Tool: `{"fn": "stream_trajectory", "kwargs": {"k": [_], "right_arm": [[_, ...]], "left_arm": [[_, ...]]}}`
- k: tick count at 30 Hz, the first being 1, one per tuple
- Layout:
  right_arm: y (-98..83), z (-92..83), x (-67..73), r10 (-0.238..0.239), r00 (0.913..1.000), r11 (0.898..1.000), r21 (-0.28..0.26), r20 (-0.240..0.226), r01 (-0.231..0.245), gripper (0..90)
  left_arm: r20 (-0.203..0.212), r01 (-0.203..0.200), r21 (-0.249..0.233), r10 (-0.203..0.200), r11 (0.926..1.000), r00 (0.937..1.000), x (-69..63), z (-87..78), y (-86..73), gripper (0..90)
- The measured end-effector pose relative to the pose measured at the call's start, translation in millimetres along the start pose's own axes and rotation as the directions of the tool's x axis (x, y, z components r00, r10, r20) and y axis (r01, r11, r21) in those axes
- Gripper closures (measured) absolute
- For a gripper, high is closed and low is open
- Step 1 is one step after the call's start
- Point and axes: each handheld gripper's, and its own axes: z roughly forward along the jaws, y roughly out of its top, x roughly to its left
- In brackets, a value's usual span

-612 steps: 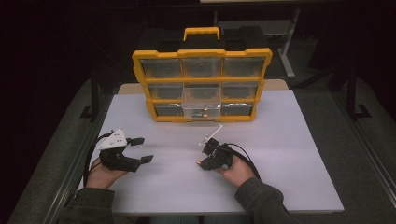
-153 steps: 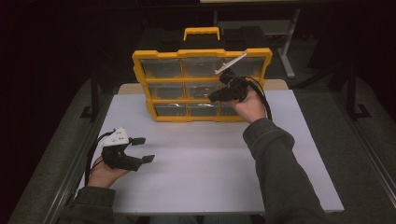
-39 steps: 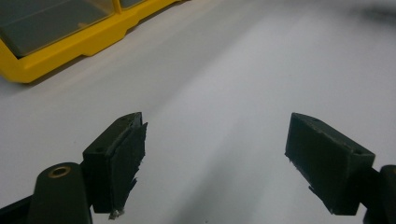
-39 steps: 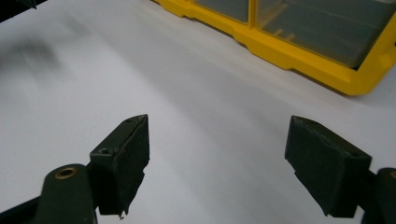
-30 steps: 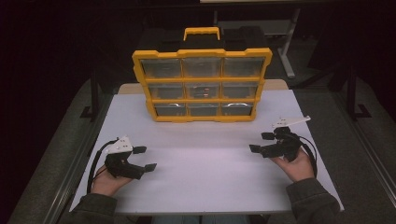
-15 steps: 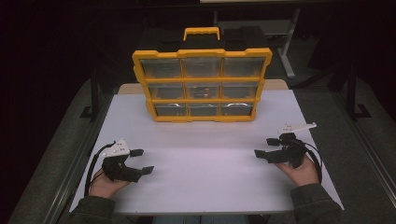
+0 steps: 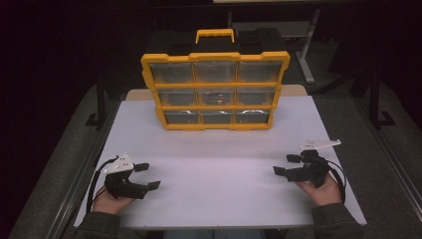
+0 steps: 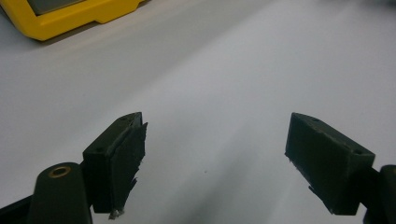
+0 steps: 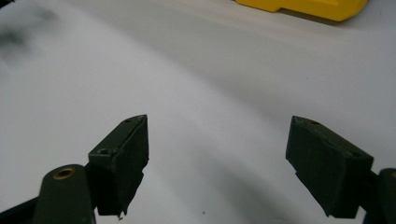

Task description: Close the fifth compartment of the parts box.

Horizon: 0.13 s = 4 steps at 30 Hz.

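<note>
now the yellow organizer (image 7: 215, 89) stands upright at the far middle of the table (image 7: 219, 199), handle up, and all nine clear drawers read flush with the frame. earlier, about twenty seconds back, the middle drawer of the bottom row was pulled out; five seconds back the right hand-held gripper (image 7: 286, 165) was up at the top right drawer. both of those are over. we judge the drawer work finished for this cycle.

what changed in the last second: the right hand-held gripper drew back from mid-table toward the near right edge, and it now sits low by the table, well apart from the organizer. the left hand-held gripper (image 7: 147, 176) shifted only slightly, staying at the near left.

state of the tools: in the left gripper view the left hand-held gripper (image 8: 212, 161) has its jaws spread wide with bare white table between them, nothing held. the right gripper view gives the same for the right hand-held gripper (image 9: 215, 161): wide apart, empty. a yellow corner of the organizer (image 8: 70, 18) shows at the top of each gripper view, far off.

whether anything lies inside the drawers we cannot tell; the fronts glare.

meaning for the work: both hands look parked at rest positions, mirrored left and right. we read this as the end of the sequence or a pause before a next drawer. any next reach would have to cross the open table.
</note>
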Motion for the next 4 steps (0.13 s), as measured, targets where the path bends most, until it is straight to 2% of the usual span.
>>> {"fn": "stream_trajectory", "kwargs": {"k": [4], "right_arm": [[-2.2,-3.3,6.6,-0.004,1.0,1.0,-0.008,0.002,0.004,20.0]], "left_arm": [[0.004,0.006,-0.014,-0.006,0.9999,1.0,-1.6,-1.4,-0.7,19.6]]}}
